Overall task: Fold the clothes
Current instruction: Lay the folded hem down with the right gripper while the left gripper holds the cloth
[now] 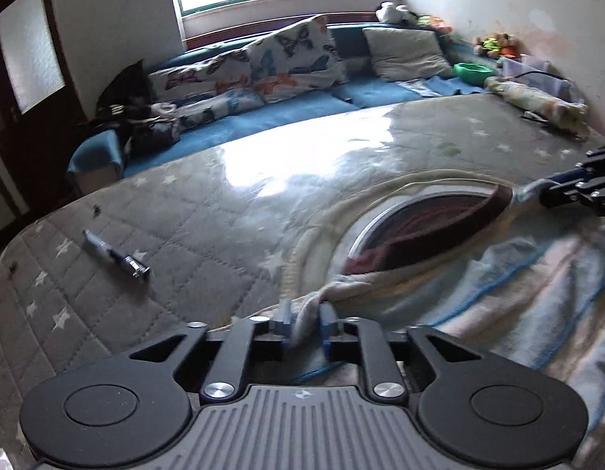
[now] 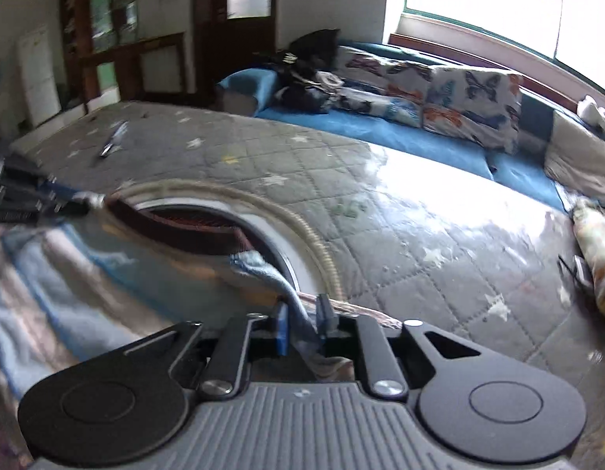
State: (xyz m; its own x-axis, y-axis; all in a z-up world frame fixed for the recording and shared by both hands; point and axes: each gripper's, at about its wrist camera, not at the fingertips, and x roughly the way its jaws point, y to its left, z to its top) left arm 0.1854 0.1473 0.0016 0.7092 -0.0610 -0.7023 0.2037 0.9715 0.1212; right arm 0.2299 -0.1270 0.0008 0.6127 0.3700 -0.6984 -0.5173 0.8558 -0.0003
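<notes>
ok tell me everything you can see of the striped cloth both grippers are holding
The cloth looks like soft, fuzzy fabric, pale cream with thin blue stripes, and motion blurs it. The left gripper is shut on one bunched edge and the right gripper on another, so it hangs stretched between them above the quilted mattress. Its far edge curves open and shows a dark maroon inner side. What garment it is cannot be told.

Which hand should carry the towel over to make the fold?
Probably the right gripper. Both it and the left gripper are shut on the striped towel, stretched between them. Open mattress lies ahead of the right one, while a pen lies on the left gripper's side.
</notes>
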